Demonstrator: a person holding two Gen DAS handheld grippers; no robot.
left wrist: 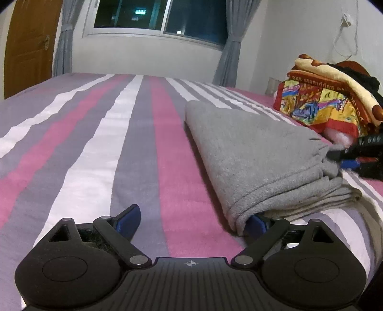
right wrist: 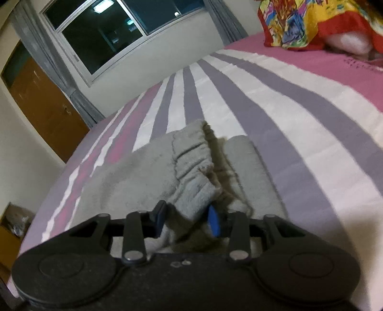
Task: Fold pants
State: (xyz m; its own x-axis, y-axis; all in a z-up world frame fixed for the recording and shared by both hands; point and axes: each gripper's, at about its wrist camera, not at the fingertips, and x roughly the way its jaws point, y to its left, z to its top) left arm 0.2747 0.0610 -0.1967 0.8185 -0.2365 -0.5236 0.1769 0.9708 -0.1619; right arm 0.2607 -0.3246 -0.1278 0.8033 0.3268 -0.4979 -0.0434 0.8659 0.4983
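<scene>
Now grey pants (left wrist: 258, 153) folded, layered, fuzzy; left gripper (left wrist: 194, 221) spread wide; right gripper (right wrist: 186, 215) pinching bunched edge.

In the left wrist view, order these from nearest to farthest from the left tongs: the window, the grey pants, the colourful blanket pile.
1. Grey pants: touching the left tongs, right side.
2. Colourful blanket pile: far right, behind the pants.
3. Window: back wall, top centre.

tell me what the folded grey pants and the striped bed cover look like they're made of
The folded grey pants look like soft fleece or sweatshirt knit: matte, fuzzy nap, thick rounded folds, a ribbed gathered band in the right wrist view. The pink, grey and white striped bed cover looks like thin woven cotton or a blend: flat, matte, faintly crinkled along the stripe edges. Neither fibre can be confirmed.
</scene>
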